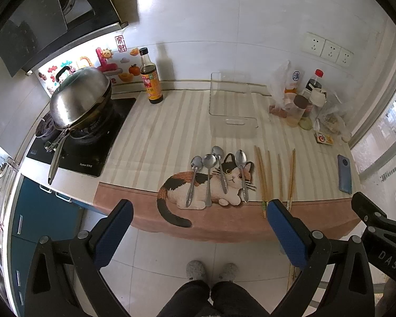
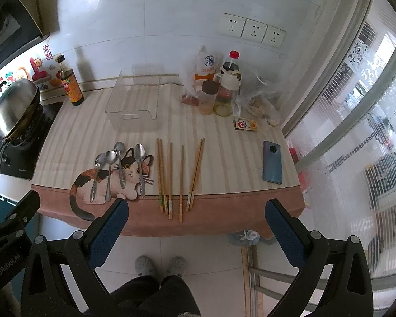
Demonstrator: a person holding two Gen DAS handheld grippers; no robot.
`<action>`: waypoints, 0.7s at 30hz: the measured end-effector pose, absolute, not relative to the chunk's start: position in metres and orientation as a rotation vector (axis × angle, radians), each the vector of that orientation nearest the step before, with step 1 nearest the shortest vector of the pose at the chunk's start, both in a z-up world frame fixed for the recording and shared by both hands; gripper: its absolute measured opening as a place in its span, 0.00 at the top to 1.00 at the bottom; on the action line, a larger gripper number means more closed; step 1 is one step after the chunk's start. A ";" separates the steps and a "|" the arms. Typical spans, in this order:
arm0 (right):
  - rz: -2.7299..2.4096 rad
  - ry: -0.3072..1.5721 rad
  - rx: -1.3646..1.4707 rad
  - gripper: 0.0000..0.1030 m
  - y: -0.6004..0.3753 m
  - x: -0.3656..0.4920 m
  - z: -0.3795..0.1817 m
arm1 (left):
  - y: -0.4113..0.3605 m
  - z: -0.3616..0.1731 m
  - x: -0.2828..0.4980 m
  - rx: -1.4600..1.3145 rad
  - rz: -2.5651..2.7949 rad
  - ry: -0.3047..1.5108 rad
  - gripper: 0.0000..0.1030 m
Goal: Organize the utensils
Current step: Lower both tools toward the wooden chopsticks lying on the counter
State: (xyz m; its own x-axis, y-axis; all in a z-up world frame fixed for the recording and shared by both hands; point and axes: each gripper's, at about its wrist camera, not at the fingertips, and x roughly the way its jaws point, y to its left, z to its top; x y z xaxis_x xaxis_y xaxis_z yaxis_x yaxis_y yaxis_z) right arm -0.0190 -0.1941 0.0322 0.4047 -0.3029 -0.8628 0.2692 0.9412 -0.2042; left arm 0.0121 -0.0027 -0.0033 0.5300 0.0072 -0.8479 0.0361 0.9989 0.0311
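Left gripper (image 1: pixel 199 211): jaws spread wide, blue pads apart, holding nothing, touching nothing; it hangs off the near edge of the counter, in front of the spoons.
Right gripper (image 2: pixel 196 210): jaws likewise spread wide and empty, clear of the counter, in front of the chopsticks.
Counter mat (image 2: pixel 224 158): striped cloth with a pink near border and a printed cat at the near left.
Spoons (image 1: pixel 216 174): four metal spoons lying side by side on the cat print, bowls toward the far side, handles toward the near edge.
Chopsticks (image 2: pixel 177 174): wooden sticks lying lengthwise just right of the spoons, near ends reaching onto the pink border; the rightmost two cross at a slight angle.
Phone (image 2: pixel 272 162): blue, flat on the mat, right of the chopsticks and apart from them.
Clear tray (image 2: pixel 134 100): transparent plastic bin standing beyond the spoons and chopsticks, nothing inside.
Small card box (image 2: pixel 246 124): far right, near the bottles.
Sauce bottle (image 1: pixel 150 78): dark, upright at the far left by the wall.
Bottles and bags (image 2: pixel 221 89): a cluster at the far right against the wall.
Wok (image 1: pixel 79 97): on the stove at far left, covered by a metal lid.
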 end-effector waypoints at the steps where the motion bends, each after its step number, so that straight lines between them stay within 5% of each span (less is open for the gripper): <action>1: -0.359 1.098 -0.035 0.00 -0.194 -0.018 0.033 | -0.003 -0.004 0.012 0.046 -0.016 1.013 0.00; 16: -0.335 1.040 0.052 0.00 -0.215 -0.004 0.026 | 0.005 -0.019 0.039 0.087 0.076 0.941 0.00; 21: -0.369 1.085 0.126 0.05 -0.256 0.012 -0.015 | -0.001 -0.052 0.068 0.122 0.175 0.949 0.00</action>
